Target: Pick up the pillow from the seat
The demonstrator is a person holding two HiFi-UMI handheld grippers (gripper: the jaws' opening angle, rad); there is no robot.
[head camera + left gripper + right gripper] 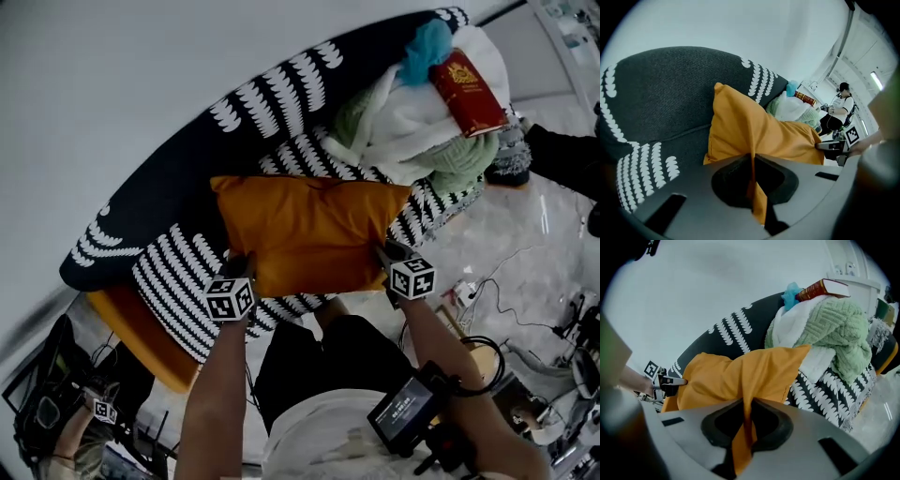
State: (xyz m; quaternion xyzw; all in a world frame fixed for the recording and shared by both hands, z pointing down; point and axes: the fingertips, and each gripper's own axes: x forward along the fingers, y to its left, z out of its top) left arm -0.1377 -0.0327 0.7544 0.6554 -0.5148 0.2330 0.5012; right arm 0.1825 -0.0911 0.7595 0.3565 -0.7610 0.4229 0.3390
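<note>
An orange pillow (305, 234) lies on the seat of a black chair with white leaf patterns (169, 272). My left gripper (236, 267) is shut on the pillow's near left corner, with orange fabric (752, 176) pinched between its jaws. The right gripper (392, 255) is shut on the near right corner, and a fold of the cloth (745, 427) is clamped in it. In the left gripper view the pillow (754, 126) leans against the chair back (661, 93). Across the pillow (736, 373), the right gripper view shows the other gripper (670, 380).
A pile of white and green knitted cloths (422, 122) with a red book (467, 92) on top fills the chair's right side. An orange chair edge (141, 337) shows below left. Cables (506, 300) lie on the floor to the right. A person (836, 110) stands behind.
</note>
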